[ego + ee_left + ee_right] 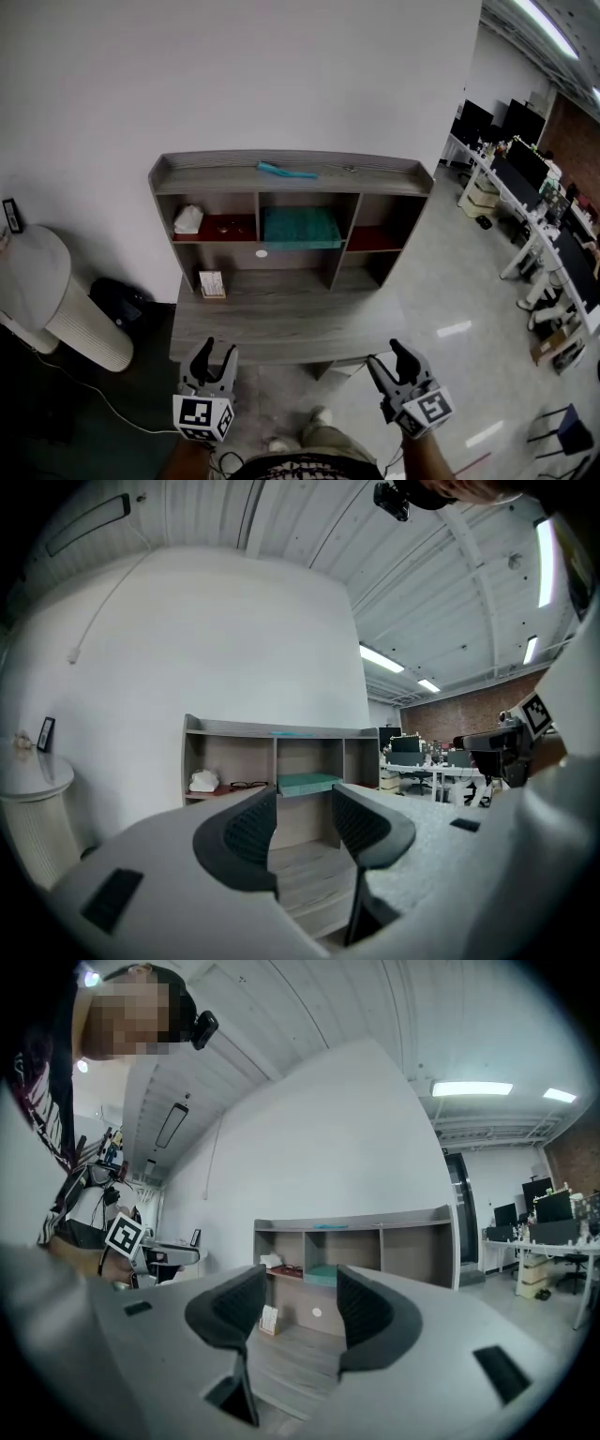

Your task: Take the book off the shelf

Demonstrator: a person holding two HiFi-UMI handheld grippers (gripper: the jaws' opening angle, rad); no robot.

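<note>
Left gripper (219, 350): jaws spread wide with nothing between them. It is held low, just short of the near edge of the desk (281, 323), which looks like a ready stance before any reach.
Right gripper (383, 354): also wide open and empty, near the desk's right corner and well apart from the shelf (375, 178).
Aim: both point toward the far shelf, so either could go in first.
Book (298, 227): lies flat on the raised board in the shelf's middle compartment, untouched. Its near edge sits at the front, probably easy to pinch.
Book's look: teal cover, broad and thin.
Neighbours: a white lump (188, 219) lies in the left compartment, and a small card (212, 284) stands on the desk below.
</note>
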